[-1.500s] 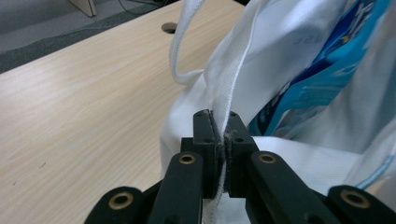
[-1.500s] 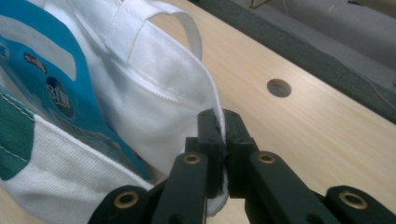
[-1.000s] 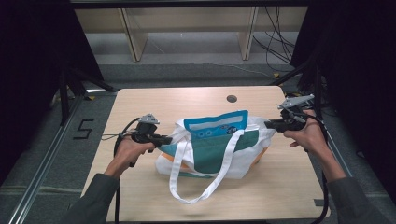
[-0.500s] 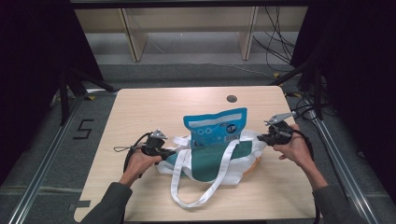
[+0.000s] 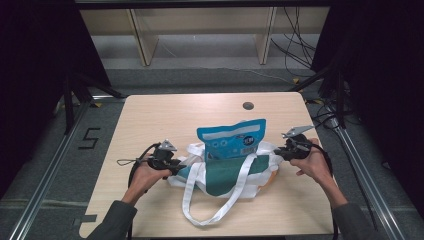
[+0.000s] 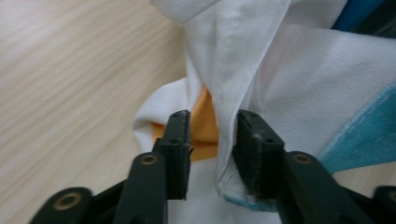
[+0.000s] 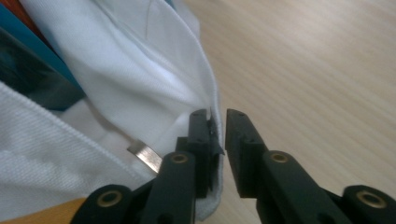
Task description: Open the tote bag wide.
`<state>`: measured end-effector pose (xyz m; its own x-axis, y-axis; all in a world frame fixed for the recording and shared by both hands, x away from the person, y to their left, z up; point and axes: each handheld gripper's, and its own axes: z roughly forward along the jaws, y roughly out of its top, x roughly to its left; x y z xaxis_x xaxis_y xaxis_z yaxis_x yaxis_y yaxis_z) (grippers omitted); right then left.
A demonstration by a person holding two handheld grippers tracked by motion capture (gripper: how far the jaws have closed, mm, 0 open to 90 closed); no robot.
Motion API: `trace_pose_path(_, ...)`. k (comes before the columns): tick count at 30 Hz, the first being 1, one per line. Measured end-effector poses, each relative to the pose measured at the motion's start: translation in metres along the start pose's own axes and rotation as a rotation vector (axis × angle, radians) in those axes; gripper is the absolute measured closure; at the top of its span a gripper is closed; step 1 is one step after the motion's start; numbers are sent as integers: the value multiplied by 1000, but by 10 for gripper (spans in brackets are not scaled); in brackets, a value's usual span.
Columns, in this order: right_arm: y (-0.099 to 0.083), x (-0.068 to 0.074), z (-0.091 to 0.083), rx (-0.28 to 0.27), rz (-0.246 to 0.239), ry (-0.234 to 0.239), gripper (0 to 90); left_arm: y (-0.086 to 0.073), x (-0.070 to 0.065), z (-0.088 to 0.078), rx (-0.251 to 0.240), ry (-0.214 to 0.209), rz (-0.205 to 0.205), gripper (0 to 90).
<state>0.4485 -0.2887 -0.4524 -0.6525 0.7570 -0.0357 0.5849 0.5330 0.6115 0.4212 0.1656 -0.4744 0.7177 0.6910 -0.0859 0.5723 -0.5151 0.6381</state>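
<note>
The high view shows the tote bag [image 5: 225, 172] slumped around a blue pouch [image 5: 231, 142]. Closer, the left gripper [image 6: 212, 135] and right gripper [image 7: 218, 133] have just been opening, slack white fabric between their parted jaws.

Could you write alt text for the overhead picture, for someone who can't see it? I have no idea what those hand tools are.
A person's hands hold the left gripper and the right gripper at either side of a white tote bag lying slumped on a wooden table. A blue snack pouch stands up out of the bag, and a long white strap loops toward the person.
</note>
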Motion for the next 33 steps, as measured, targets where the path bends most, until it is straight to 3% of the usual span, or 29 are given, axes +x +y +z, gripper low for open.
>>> trace_pose_path(1, 2, 2, -4, -35, 33, 21, 747, 0, 0, -3, -9, -1, -14, 602)
trace_pose_path(2, 3, -2, -10, -25, 2, -17, 715, -1, 1, -7, -12, -5, -24, 588)
trace_pose_path(4, 7, -2, -22, -77, 30, -15, 663, -1, 2, -16, -37, 1, -55, 543)
trace_pose_path(5, 8, -2, -28, -112, 33, 3, 656, -1, 2, -21, -63, 2, -80, 513)
trace_pose_path(7, 12, 1, -45, -167, 16, 51, 629, 2, 1, -38, -118, -10, -91, 485)
trace_pose_path(9, 16, 6, -60, -179, -3, 88, 609, 6, -3, -52, -145, -44, -91, 455)
trace_pose_path(11, 20, 18, -69, -211, 19, 177, 576, 11, -9, -61, -165, -64, -70, 446)
trace_pose_path(12, 22, 20, -70, -221, -25, 198, 553, 13, -13, -63, -182, -74, -71, 442)
trace_pose_path(13, 23, 25, -71, -213, -15, 225, 529, 17, -18, -65, -189, -91, -58, 439)
trace_pose_path(16, 29, 42, -64, -208, -72, 277, 472, 25, -32, -63, -199, -147, -24, 420)
trace_pose_path(18, 31, 50, -60, -186, -58, 304, 448, 29, -40, -59, -191, -183, -3, 407)
trace_pose_path(20, 34, 52, -54, -161, -95, 302, 430, 32, -46, -56, -181, -194, 21, 402)
trace_pose_path(23, 37, 56, -46, -124, -100, 307, 398, 35, -55, -48, -154, -227, 38, 391)
trace_pose_path(27, 37, 59, -40, -84, -120, 309, 382, 36, -58, -38, -128, -218, 57, 388)
trace_pose_path(28, 37, 61, -38, -92, -111, 310, 375, 36, -58, -35, -130, -232, 52, 389)
trace_pose_path(31, 38, 59, -37, -83, -150, 309, 346, 36, -58, -34, -132, -234, 51, 402)
trace_pose_path(33, 41, 60, -34, -78, -133, 312, 327, 36, -58, -34, -147, -234, 43, 407)
